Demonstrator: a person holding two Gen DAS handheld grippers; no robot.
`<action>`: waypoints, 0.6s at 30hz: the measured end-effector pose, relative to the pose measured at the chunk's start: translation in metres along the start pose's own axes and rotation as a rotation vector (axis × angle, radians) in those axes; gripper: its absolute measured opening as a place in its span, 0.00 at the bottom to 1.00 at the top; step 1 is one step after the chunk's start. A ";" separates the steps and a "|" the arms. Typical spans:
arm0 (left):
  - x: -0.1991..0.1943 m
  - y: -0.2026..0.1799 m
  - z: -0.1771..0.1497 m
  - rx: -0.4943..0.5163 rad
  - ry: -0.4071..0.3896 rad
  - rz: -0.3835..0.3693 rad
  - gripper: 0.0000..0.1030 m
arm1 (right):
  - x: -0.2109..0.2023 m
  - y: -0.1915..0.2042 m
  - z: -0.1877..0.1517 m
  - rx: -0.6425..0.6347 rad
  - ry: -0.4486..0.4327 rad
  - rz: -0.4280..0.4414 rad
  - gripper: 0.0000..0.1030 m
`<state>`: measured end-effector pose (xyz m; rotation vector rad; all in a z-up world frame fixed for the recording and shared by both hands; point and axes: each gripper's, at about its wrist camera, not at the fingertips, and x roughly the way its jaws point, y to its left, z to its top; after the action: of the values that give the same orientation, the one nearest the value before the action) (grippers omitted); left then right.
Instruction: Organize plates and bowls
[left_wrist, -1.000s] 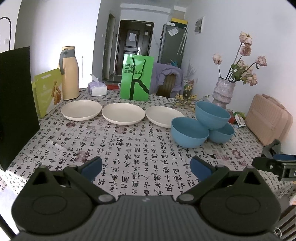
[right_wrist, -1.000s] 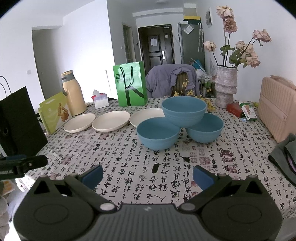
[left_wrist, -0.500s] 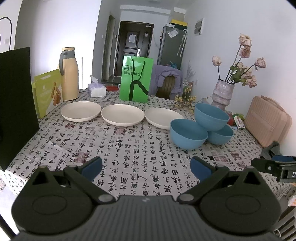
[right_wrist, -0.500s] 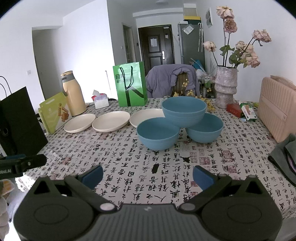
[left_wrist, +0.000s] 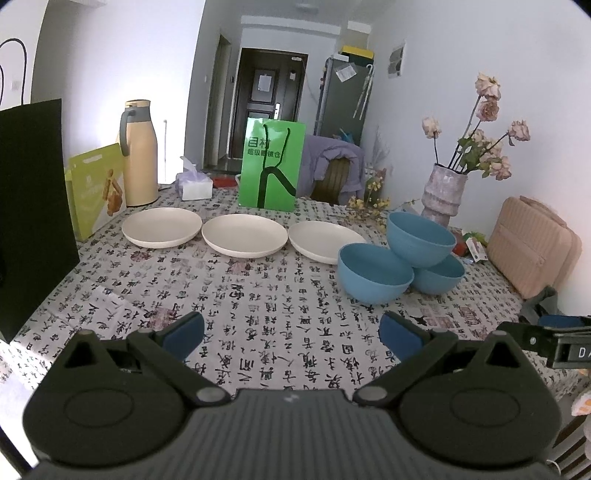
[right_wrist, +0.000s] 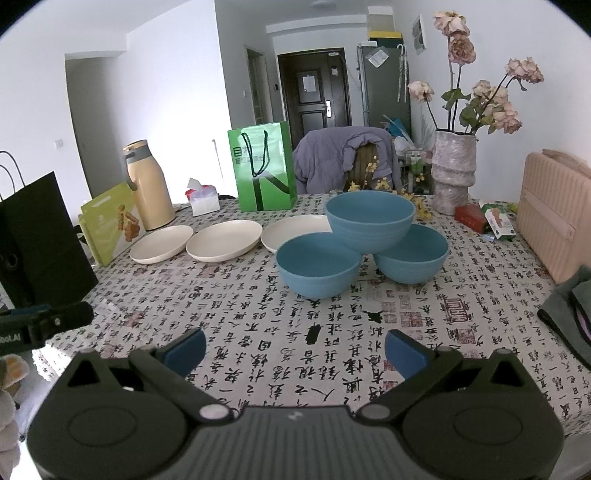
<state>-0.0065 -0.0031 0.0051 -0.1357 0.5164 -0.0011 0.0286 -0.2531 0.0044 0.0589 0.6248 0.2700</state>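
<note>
Nothing on the table (left_wrist: 258, 314) has been moved. The only change across the earlier frames is in the left wrist view: the crockery sits slightly farther off and smaller than a second ago, which indicates that the left gripper (left_wrist: 291, 332) has drawn back a little toward the near edge. The right wrist view is practically identical to the earlier frames, so the right gripper (right_wrist: 293, 349) has held its position.

Tool state: both grippers have their blue pads spread wide apart and hold nothing. Both hang above the near part of the table, well apart from all crockery.

Location of task items:
- Three cream plates lie in a row at the far side: left plate (left_wrist: 161, 227), middle plate (left_wrist: 244, 235), right plate (left_wrist: 325, 242). They lie close side by side, unstacked.
- Three blue bowls stand at the right of the plates. The near bowl (right_wrist: 318, 266) and the far right bowl (right_wrist: 413, 254) rest on the table; the top bowl (right_wrist: 369, 218) is perched on their rims, apparently tilted in the left view.

Assessment: the task has not yet begun. No plate is stacked and no bowl is nested. The perched top bowl is the least stable item and is likely to shift if either lower bowl is disturbed first.
</note>
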 end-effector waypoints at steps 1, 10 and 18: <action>0.000 0.000 0.000 -0.001 0.001 -0.001 1.00 | 0.000 0.000 0.000 0.000 0.000 0.001 1.00; -0.001 -0.002 0.000 -0.001 -0.006 0.001 1.00 | 0.000 0.001 0.000 -0.001 0.001 0.003 1.00; -0.001 -0.002 0.001 0.003 -0.009 -0.005 1.00 | 0.002 0.002 0.001 -0.003 -0.002 0.003 1.00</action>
<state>-0.0072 -0.0046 0.0064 -0.1344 0.5074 -0.0056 0.0297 -0.2503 0.0043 0.0570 0.6226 0.2738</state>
